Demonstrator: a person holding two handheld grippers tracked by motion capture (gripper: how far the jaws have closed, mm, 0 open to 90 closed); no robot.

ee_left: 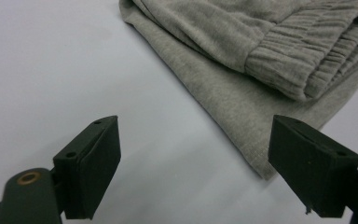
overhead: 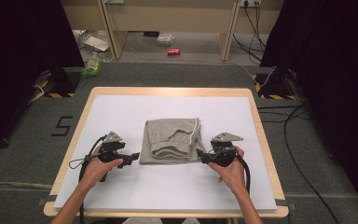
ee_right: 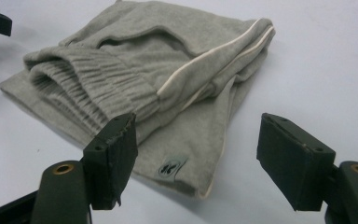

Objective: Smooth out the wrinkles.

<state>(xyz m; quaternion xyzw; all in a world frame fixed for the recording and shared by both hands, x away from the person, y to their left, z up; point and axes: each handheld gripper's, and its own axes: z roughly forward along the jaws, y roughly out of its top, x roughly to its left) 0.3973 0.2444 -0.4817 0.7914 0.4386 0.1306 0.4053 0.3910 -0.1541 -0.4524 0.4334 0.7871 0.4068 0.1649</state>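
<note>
Left tool: held in the person's left hand at the near left of the table, jaws spread wide with nothing between them, tips just beside the near left corner of the garment.
Right tool: gripped by the right hand, jaws likewise wide apart and holding nothing, standing at the garment's near right corner.
Folded grey sweatpants: lying flat on the white sheet that covers the table, roughly mid-table, between the two tools.
Ribbed cuffs: gathered elastic ends resting on top of the fold, toward the near edge.
Trim: a pale stripe runs along one seam; a small dark logo patch sits by the near corner.
Beyond the table: grey floor with a red can lying under a wooden frame.
</note>
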